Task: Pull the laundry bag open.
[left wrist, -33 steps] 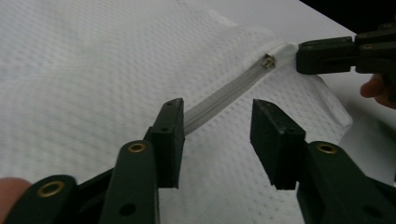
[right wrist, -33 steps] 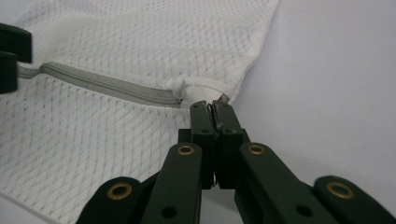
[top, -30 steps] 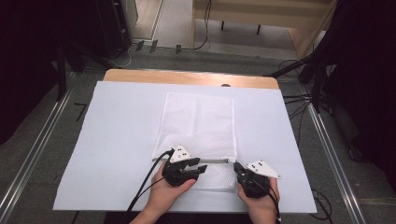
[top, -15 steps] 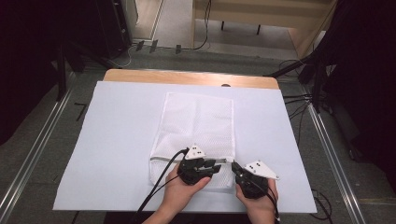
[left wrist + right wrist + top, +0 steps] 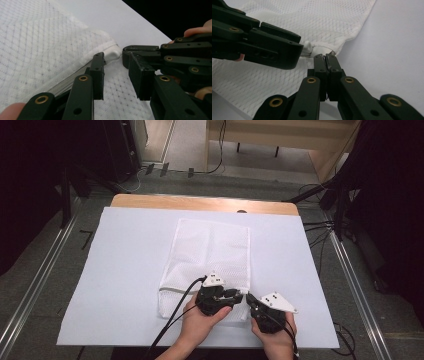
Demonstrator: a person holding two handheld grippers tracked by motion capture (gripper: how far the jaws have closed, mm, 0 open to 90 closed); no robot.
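Mesh bag (image 5: 210,260): white zippered laundry bag, lies flat on the white sheet (image 5: 125,270) covering the worktop (image 5: 200,202), near edge toward the person; zip runs along that near edge.
Zipper pull (image 5: 308,46): small white tab at the near right corner of the bag, right at the end of the zip track.
Right gripper (image 5: 326,58): jaws pressed together, pinching the bag's corner hem just beside the zipper pull; acts as the anchor.
Left gripper (image 5: 113,75): jaws partly spread, nothing pinched that I can see; one jaw rests along the zip track, tips near the white tab. Jaws have just been opening slightly, no firm grip between them.
Spacing: both grippers nearly tip to tip at the corner in the high view.
Step in hand (judgement): zip looks run to its end; left is either letting go of the pull or re-seating on it.
Do it well: keep the right pinch steady so the corner stays taut and flat.
Do it well, 2: if re-gripping, close left squarely on the tab only, not mesh.
Risk: mesh snagging in the slider; tips colliding at this close spacing.
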